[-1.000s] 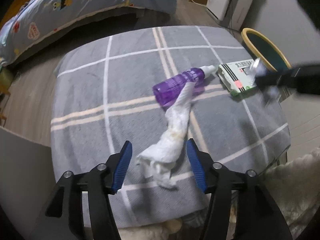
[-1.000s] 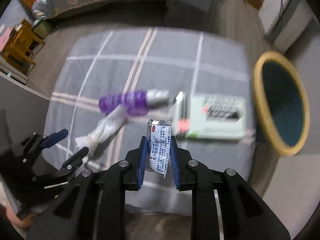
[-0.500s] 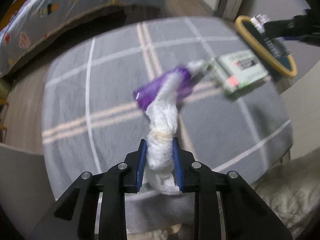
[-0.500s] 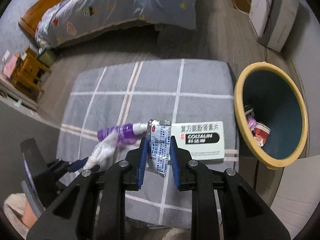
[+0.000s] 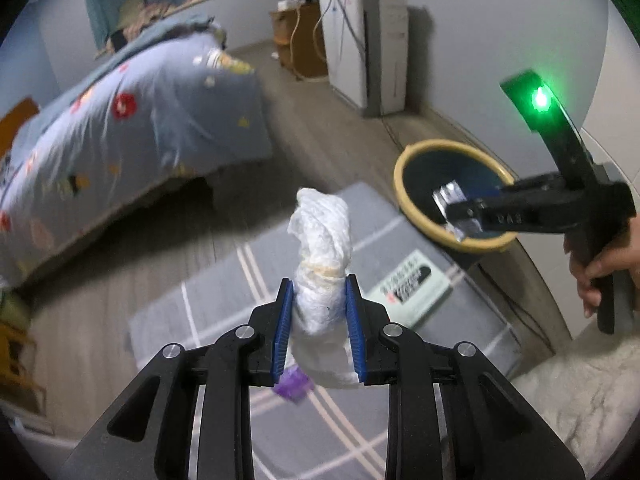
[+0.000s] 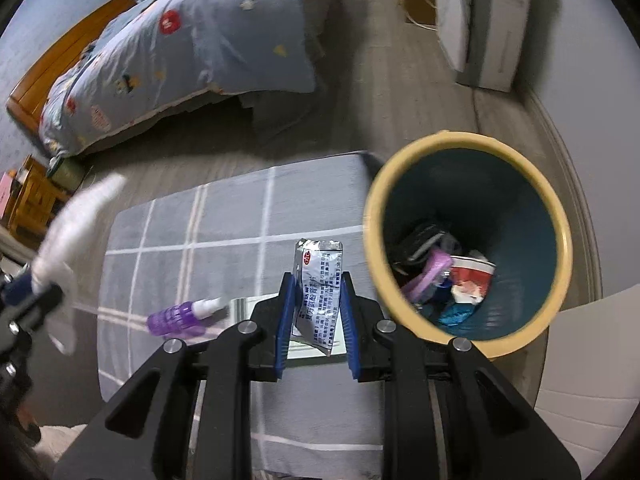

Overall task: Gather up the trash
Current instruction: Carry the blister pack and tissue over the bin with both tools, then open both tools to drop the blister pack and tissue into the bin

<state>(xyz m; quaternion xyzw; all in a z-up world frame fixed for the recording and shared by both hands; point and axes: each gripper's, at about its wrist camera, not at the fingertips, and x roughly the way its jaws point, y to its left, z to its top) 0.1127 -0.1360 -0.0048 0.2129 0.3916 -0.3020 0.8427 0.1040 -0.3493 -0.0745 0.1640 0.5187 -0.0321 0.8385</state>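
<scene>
**Trash heading for the bin**

The packet (image 6: 319,285) sits mid-frame, pinched tight in the right gripper (image 6: 316,312), just left of the bin (image 6: 404,184), likely so it can drop in. The tissue (image 5: 320,264) stands up mid-frame, squeezed in the left gripper (image 5: 318,328). The bottle (image 6: 180,317) and box (image 5: 412,286) wait on the mat (image 6: 224,216).

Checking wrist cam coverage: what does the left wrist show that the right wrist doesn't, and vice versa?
Left wrist only: the hand holding the right tongs, and the green light on that tool.

Right wrist only: the trash already lying at the bottom of the bin, and most of the purple bottle, which the left view nearly hides.

Both: the tissue wad clamped in the left tongs, the foil sachet in the right tongs, the bin, the grey checked cloth and the bed.
</scene>
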